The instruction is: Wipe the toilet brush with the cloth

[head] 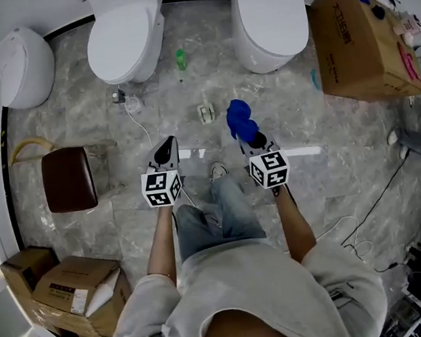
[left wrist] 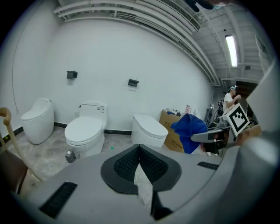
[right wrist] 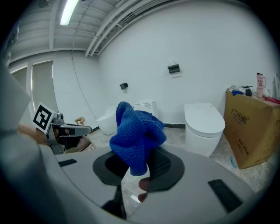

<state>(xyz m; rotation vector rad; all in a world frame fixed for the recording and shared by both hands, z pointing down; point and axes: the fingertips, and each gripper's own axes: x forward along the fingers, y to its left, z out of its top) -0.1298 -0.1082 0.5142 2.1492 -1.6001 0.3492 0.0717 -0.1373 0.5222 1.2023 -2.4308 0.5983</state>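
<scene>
Item 1, cloth [head: 241,120]: blue and bunched. I see it clamped in the right gripper [head: 250,138], whose jaws are closed on its lower end. Its long axis follows the jaws. The free end points forward, away from the person and toward the toilets. In the right gripper view the cloth [right wrist: 136,138] stands up above the jaws in a loose wad.

Item 2, left gripper [head: 167,144]: beside the right one at about the same height, and apart from the cloth. In its own view the left gripper [left wrist: 139,151] has its jaws brought together at the tips, with nothing between them.

Item 3, containers: a large cardboard box [head: 354,43] stands on the floor at the far right, beside the right-hand toilet [head: 270,17]. Small blue and pink items sit at its top edge, but I cannot tell which of them lie inside. More cardboard boxes [head: 74,288] stand at the near left, with their contents not visible.
</scene>
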